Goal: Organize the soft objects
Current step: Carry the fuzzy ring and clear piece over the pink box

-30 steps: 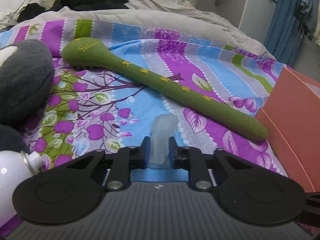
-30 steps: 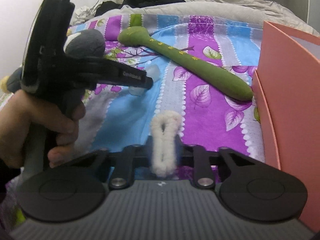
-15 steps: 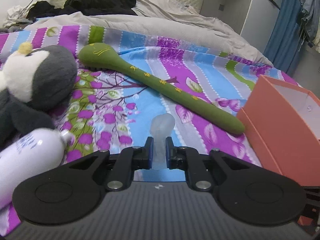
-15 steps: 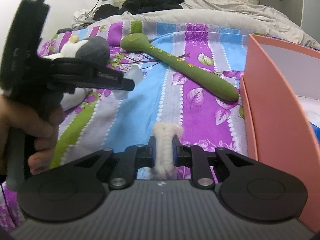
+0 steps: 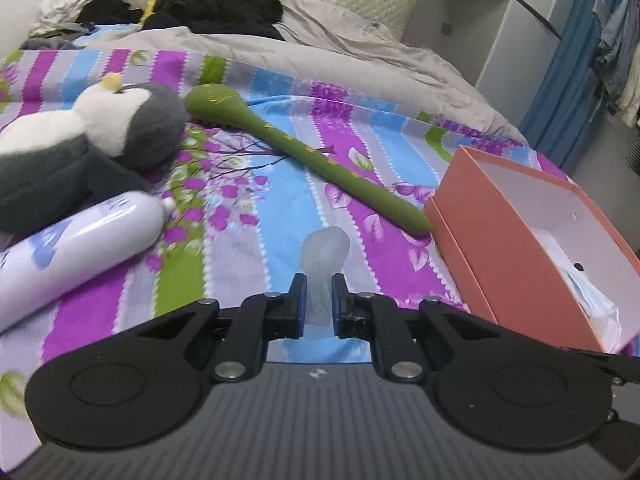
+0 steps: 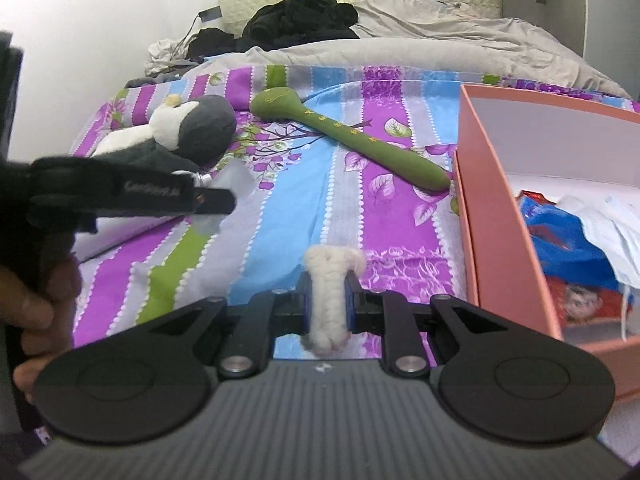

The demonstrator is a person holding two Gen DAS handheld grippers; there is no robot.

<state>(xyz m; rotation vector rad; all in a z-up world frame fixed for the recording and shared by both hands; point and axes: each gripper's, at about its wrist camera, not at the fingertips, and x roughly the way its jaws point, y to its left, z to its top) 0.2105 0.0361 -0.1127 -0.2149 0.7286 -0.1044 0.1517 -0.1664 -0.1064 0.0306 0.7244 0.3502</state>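
My left gripper [image 5: 319, 300] is shut on a translucent soft piece [image 5: 325, 258], held above the bedspread; it also shows in the right wrist view [image 6: 216, 200]. My right gripper [image 6: 327, 300] is shut on a white fluffy rope piece [image 6: 330, 280], left of the open pink box [image 6: 492, 216]. The box [image 5: 500, 232] holds several blue, red and white items [image 6: 576, 248]. A long green plush stick [image 5: 304, 156] lies on the bed, its end near the box corner. A grey and white plush penguin [image 5: 92, 148] lies at the left.
A white bottle [image 5: 68, 248] lies beside the penguin in the left wrist view. A grey duvet [image 5: 320, 60] and a black clothes pile [image 5: 216, 8] sit at the bed's head. A blue curtain [image 5: 568, 64] hangs at the right.
Both grippers have drawn back and risen with their pieces. More of the penguin, the bottle and the box's inside now shows.
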